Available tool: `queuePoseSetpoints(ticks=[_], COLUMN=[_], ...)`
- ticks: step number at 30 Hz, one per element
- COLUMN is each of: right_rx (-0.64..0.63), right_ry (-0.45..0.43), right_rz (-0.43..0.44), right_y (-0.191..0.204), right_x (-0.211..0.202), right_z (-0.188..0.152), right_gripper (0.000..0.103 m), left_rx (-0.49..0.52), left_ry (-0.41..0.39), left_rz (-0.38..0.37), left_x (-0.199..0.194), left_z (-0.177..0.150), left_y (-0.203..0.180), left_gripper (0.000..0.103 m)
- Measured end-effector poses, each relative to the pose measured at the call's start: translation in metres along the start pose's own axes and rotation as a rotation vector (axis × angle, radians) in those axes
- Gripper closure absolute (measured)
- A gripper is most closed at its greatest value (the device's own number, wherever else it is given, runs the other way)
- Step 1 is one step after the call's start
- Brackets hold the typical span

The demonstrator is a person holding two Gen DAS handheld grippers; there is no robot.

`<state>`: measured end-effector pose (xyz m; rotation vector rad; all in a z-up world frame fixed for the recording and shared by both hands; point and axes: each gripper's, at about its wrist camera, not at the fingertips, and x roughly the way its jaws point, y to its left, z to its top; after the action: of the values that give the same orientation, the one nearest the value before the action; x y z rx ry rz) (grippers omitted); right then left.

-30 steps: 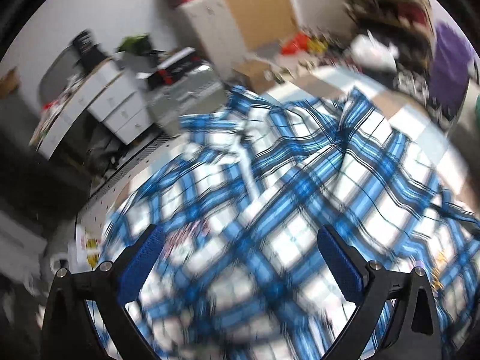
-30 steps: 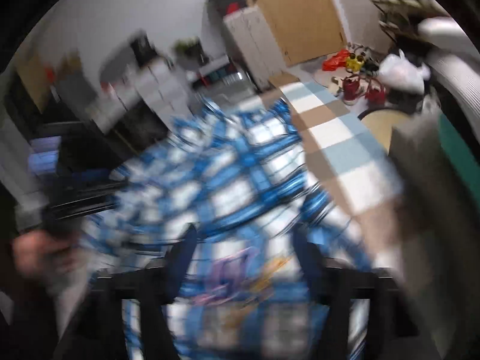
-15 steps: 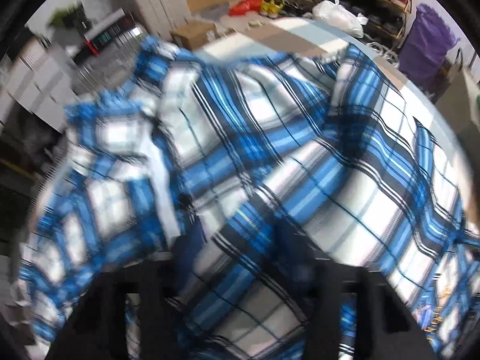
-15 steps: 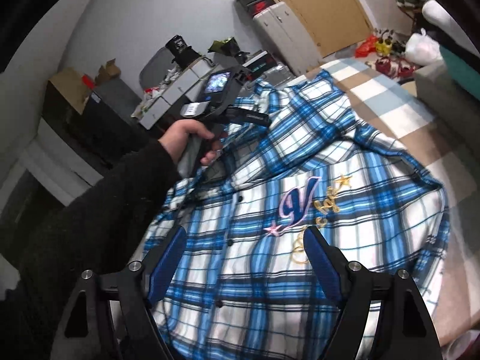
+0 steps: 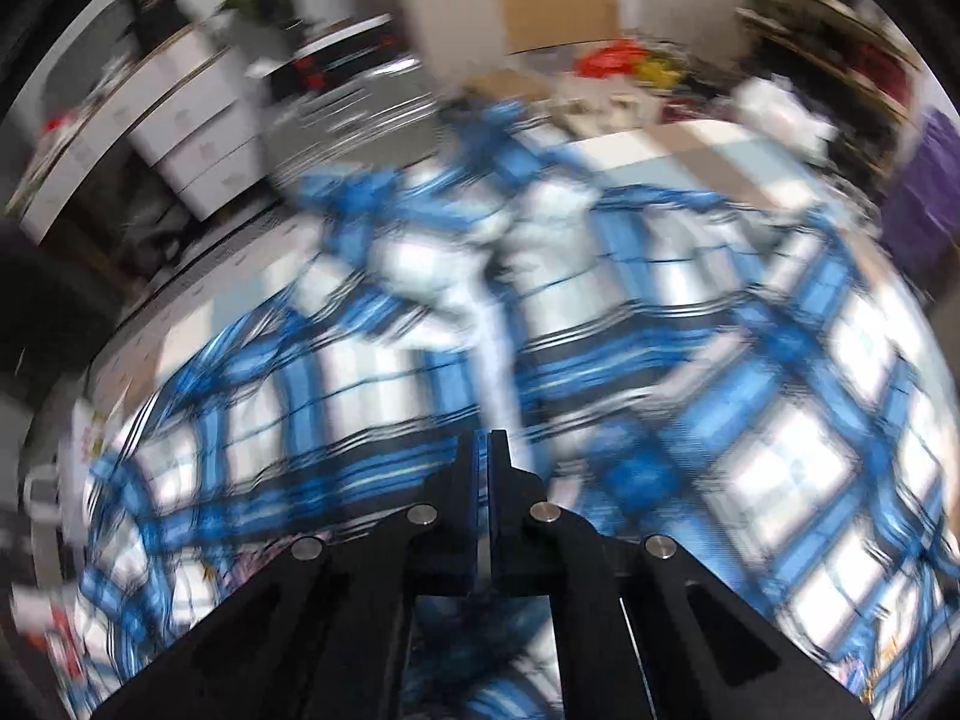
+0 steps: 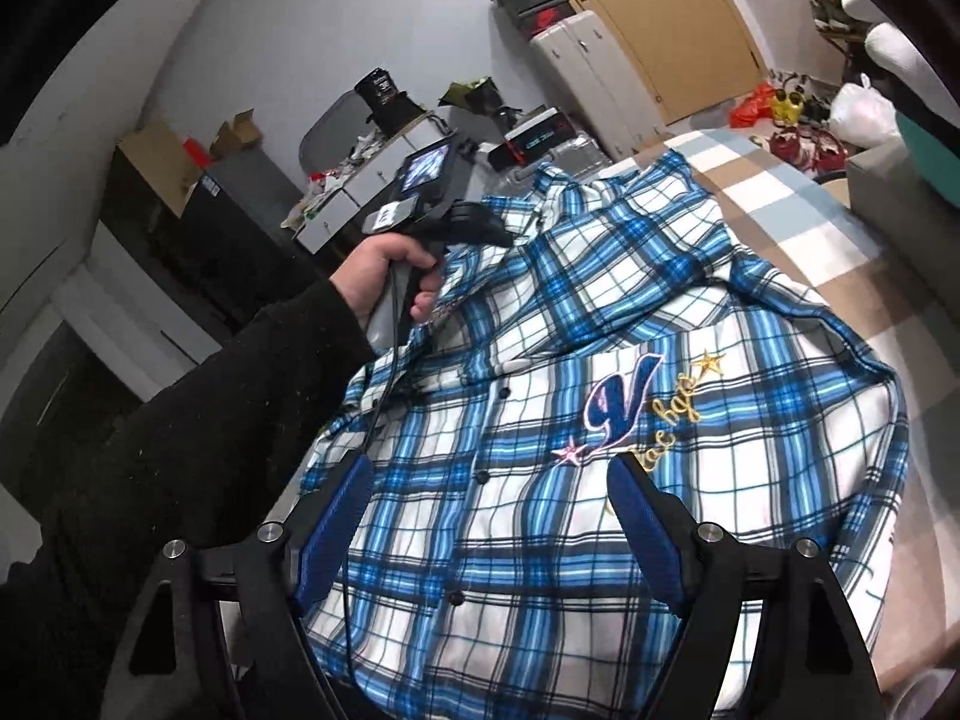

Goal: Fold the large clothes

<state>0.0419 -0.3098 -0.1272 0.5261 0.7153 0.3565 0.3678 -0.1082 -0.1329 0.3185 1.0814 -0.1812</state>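
Your left gripper (image 5: pixel 483 441) has just snapped together, apparently pinching the plaid shirt (image 6: pixel 600 420) lying on the checked bed (image 6: pixel 798 228), so drag slowly and keep the spread right gripper (image 6: pixel 498 516) ready to pin it.

The shirt (image 6: pixel 600 420) lies spread on the checked surface (image 6: pixel 810 228), its collar at the far end, the hand (image 6: pixel 384 276) with the left gripper (image 6: pixel 480 228) at its far left edge, drawer units (image 6: pixel 372 180) beyond, a door (image 6: pixel 666 18) far right.
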Motion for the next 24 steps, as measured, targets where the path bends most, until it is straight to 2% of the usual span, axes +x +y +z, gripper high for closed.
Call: queuePoseSetpoints(ticks=[2,8,12,13,14,15,16,17,18,19,24], right_rx=[0.002,-0.033,-0.056,-0.076,-0.092,-0.106,-0.121,-0.141,-0.155,-0.17,-0.239], right_ry=[0.003,-0.006,-0.009,-0.015,-0.024,-0.032,-0.042,-0.055,-0.063,-0.069,-0.082], right_rz=[-0.008,-0.036,-0.039,-0.046,-0.047,-0.047,-0.048,-0.052,-0.052,-0.053,-0.056], right_y=[-0.001,0.003,0.009,0.013,0.016,0.019,0.022,0.027,0.03,0.033,0.048], right_x=[0.001,0.0,0.0,-0.001,-0.002,-0.003,-0.005,-0.006,-0.007,-0.008,-0.005], right_z=[0.0,0.001,-0.001,-0.002,-0.003,-0.004,-0.005,-0.007,-0.008,-0.009,-0.014], right_gripper=[0.022,0.022,0.022,0.022,0.022,0.02,0.018,0.016,0.015,0.015,0.01], left_rx=[-0.048,-0.148,-0.21,-0.233,-0.269,-0.302,-0.349,-0.395,-0.449,-0.484,-0.696], left_ry=[0.039,-0.002,-0.077,-0.104,-0.137,-0.159,-0.187,-0.221,-0.27,-0.284,-0.247], left_rz=[-0.012,-0.083,-0.025,-0.009,0.018,0.033,0.057,0.083,0.107,0.114,0.158], left_x=[0.01,-0.025,-0.074,-0.089,-0.106,-0.111,-0.119,-0.129,-0.143,-0.152,-0.165], left_z=[-0.008,-0.039,-0.079,-0.095,-0.115,-0.123,-0.136,-0.151,-0.171,-0.187,-0.258], left_y=[0.009,0.044,0.084,0.097,0.112,0.128,0.144,0.157,0.172,0.184,0.243], left_gripper=[0.103,0.103,0.1,0.096,0.077,0.039,0.021,0.011,0.011,0.011,0.011])
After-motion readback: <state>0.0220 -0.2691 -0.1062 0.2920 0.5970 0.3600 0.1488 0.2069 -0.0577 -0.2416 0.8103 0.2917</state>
